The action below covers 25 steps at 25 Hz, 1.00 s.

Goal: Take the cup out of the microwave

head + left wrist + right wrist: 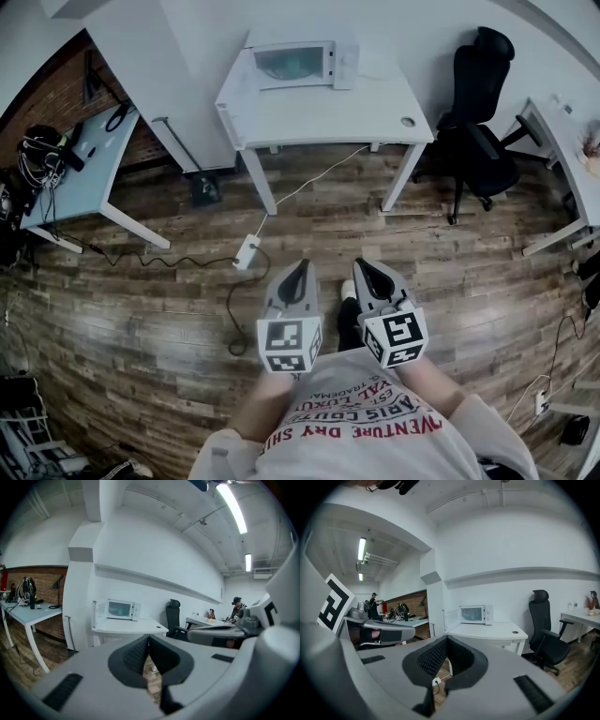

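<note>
Left tongs (301, 266) and right tongs (362, 265) are clenched empty, side by side. Well ahead of them the microwave (298, 64) sits on the white bench (319, 122), door swung open; I cannot make out the cup inside.

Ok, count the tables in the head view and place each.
3. The centre table holds the microwave; the left table carries cables; the right table stands beside the black chair. More may be out of frame.
</note>
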Tool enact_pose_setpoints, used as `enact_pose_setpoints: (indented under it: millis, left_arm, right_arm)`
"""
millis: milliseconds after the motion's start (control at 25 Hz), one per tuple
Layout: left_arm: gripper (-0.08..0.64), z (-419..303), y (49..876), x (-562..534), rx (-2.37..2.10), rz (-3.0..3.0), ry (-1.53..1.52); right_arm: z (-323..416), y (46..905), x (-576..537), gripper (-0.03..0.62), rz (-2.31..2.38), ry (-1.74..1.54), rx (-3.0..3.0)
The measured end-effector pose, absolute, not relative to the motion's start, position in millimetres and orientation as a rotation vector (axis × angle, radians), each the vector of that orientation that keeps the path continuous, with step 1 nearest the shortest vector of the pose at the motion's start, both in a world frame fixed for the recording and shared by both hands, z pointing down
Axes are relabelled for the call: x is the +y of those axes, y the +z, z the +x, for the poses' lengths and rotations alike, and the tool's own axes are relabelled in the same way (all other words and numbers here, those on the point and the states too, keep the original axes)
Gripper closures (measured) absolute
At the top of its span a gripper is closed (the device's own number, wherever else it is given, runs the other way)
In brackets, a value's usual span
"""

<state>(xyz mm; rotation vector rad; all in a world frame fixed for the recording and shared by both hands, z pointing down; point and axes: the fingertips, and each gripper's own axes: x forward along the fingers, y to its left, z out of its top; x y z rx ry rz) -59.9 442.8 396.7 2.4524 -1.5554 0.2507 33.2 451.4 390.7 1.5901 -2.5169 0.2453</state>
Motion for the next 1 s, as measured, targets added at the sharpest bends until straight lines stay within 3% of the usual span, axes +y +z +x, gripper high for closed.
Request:
enact_pose_setpoints:
  millis: [1000]
  left_arm:
    - [0.552, -11, 387, 71, -1.695, 2.343, 0.257]
  right_arm:
    - [97, 371, 64, 0.588, 1.455, 0.202, -2.611]
